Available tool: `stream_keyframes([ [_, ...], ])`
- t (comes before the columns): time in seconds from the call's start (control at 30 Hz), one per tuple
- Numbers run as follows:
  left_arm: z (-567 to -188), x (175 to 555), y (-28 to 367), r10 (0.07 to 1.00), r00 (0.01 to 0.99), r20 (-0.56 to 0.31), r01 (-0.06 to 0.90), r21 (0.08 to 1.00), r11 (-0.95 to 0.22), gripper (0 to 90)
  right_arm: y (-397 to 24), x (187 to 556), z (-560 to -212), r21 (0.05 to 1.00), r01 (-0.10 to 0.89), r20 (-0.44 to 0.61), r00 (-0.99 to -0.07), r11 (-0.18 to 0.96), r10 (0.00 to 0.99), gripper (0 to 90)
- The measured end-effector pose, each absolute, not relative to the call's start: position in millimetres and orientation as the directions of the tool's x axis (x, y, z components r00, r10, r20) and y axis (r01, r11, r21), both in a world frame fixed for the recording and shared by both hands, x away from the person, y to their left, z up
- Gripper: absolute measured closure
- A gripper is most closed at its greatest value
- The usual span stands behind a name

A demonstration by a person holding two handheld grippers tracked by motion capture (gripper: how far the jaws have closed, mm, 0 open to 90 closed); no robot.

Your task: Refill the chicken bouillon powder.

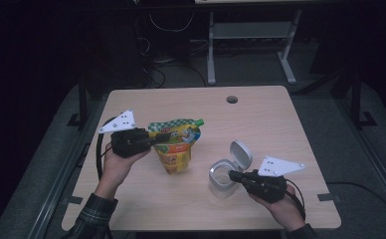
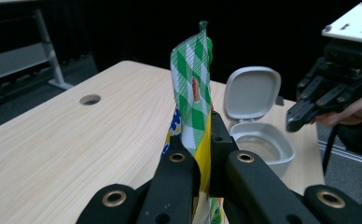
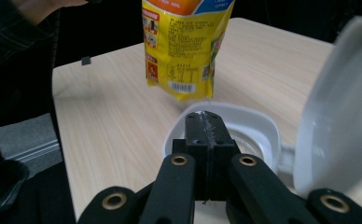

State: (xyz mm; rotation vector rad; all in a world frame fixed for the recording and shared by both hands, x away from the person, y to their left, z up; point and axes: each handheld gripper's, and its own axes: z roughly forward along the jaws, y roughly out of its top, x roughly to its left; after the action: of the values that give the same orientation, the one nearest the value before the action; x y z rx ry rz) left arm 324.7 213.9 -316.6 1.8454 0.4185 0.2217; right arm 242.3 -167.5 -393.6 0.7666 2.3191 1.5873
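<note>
A: Where is the yellow and green printed plastic pouch (image 1: 175, 144) with the green spout?

B: It hangs upright above the pale wooden table (image 1: 280, 124), left of centre in the high view. The left gripper (image 1: 153, 141) comes at it from the left and pinches its upper edge; in the left gripper view the green-checked side of the pouch (image 2: 194, 93) rises between the two black jaws, which are clamped on it.

A: And the right gripper (image 1: 232, 175)?

B: Its jaws are pressed together with nothing between them. Their tips sit at the near rim of the clear square plastic container (image 1: 222, 177) with the hinged white lid (image 1: 241, 154) standing open. I cannot tell whether they touch the rim.

A: How do pouch and container lie to each other?

B: The container stands to the right of the pouch and closer to the person, near it but apart. In the right gripper view the pouch's yellow bottom (image 3: 184, 51) hangs just beyond the container's far rim (image 3: 244, 114).
</note>
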Motion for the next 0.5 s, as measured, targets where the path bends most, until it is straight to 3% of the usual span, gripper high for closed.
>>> stream_keyframes([
  [0.5,-296.2,312.0,200.3,0.308,0.950,-0.057,0.134,0.963,-0.234,90.0,-120.3,259.6,-385.3,0.915,0.283,0.063,-0.806,0.289,0.589,89.9],
])
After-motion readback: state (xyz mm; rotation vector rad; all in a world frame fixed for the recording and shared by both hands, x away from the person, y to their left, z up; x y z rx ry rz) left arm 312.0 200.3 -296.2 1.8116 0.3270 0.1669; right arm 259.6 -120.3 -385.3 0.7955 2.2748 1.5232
